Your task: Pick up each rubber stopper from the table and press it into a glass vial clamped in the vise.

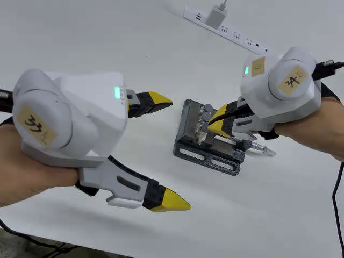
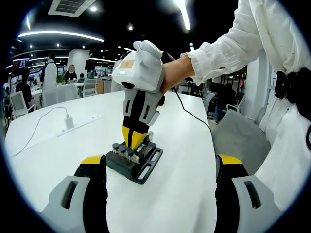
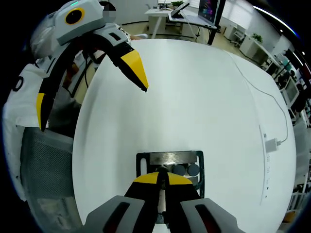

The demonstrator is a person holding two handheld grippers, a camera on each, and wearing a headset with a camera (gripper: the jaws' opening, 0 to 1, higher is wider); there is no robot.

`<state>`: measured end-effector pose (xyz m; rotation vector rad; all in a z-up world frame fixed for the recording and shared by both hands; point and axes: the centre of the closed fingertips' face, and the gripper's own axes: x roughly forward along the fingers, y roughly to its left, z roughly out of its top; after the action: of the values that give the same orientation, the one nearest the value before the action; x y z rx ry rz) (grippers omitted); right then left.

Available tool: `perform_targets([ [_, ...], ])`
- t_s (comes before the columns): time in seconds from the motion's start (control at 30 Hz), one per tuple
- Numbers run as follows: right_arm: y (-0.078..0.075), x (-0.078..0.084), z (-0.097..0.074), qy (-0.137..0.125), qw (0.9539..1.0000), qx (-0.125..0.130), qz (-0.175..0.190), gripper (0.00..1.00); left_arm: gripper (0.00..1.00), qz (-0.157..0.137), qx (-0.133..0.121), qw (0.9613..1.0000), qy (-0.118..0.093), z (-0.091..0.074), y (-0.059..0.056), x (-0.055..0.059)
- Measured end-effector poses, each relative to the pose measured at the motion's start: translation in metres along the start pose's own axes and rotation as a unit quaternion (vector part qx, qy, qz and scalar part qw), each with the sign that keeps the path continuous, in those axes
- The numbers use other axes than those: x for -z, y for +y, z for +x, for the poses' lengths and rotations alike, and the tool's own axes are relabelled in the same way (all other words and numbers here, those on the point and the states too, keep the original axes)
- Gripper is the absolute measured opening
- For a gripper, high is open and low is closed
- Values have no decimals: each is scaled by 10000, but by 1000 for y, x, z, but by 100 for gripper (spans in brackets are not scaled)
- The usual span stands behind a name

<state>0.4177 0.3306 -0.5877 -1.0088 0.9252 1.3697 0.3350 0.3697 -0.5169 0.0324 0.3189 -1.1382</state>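
The yellow-tipped right tool [image 1: 216, 122], jaws closed together, points down onto the row of grey rubber-stoppered glass vials [image 1: 205, 117] clamped in the dark metal vise [image 1: 207, 156] on the white worktop [image 1: 107, 43], while the left tool [image 1: 169, 150] hangs wide open at its 9 o'clock.

The head camera looked steeply down at the tabletop [image 1: 107, 54] from close above. The camera on the left tool [image 2: 160, 160], low and a little back, faced across at the vise [image 2: 135, 162]; the one on the right tool [image 3: 163, 178] hung right over it, looking down. All three shared the vise.
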Motion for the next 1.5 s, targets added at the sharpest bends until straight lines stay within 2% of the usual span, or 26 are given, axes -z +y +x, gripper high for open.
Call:
perform_targets([
  [0.23, 3, 1, 5, 61, 10000, -32, -28, 0, 92, -13, 5, 10000, 13, 0, 0, 1],
  [0.63, 5, -1, 5, 103, 9999, -11, -87, 0, 91, -43, 9, 10000, -13, 0, 1, 1],
  [0.83, 6, -3, 5, 211, 9996, 8, -197, 0, 91, -40, 1, 10000, -51, 0, 2, -1],
  [0.97, 4, -2, 5, 168, 9998, -44, -51, 0, 91, -53, -12, 10000, -36, 0, 3, 0],
  [1.1, 6, -4, 6, 277, 9995, -72, -127, 0, 91, -58, -13, 10000, -56, -1, 4, -1],
  [1.27, 5, -3, 6, 247, 9996, -110, -58, 0, 91, -68, -41, 10000, -45, 0, 6, 0],
  [1.5, 4, -1, 7, 346, 9991, -111, -220, 0, 90, -62, -43, 9999, -67, 1, 7, -2],
])
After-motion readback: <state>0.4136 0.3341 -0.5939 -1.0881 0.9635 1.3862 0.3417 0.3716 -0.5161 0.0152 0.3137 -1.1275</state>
